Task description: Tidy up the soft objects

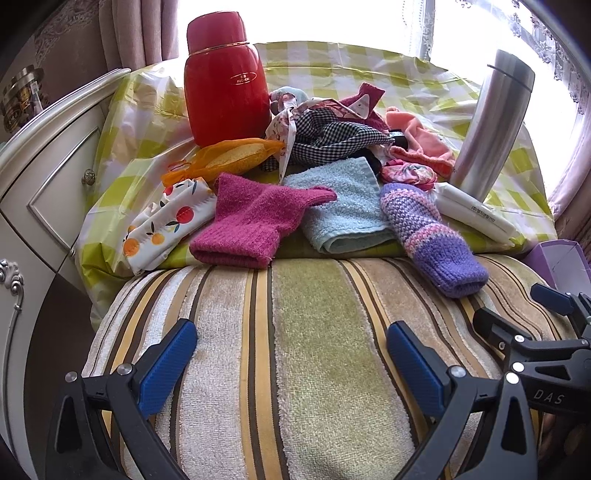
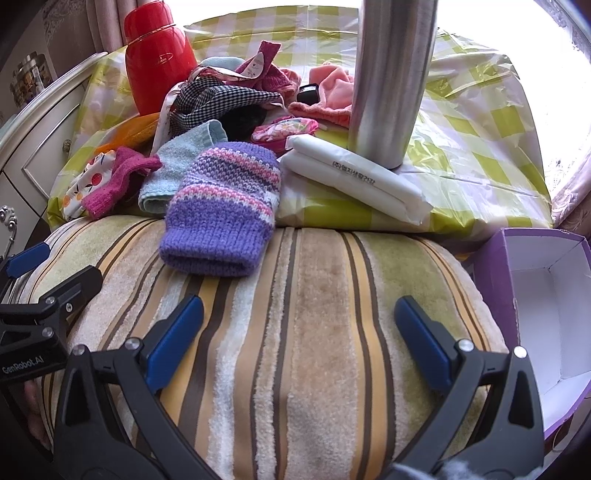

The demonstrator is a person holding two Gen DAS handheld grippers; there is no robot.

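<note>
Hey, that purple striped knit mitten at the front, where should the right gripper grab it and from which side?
Take the purple knit mitten by its plain purple ribbed cuff, coming from the near side with the open right gripper. The cuff overhangs onto the striped towel, pointing toward the gripper, thick and clear of the pile behind.

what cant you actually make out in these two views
- Steel flask: top cut off by the right wrist view's upper edge.
- Purple box: far side cut off at that view's right edge; only a corner shows in the left wrist view.
- Black item: too small, half buried under the pink cloth.
- Window: blown out white in both views.
</note>
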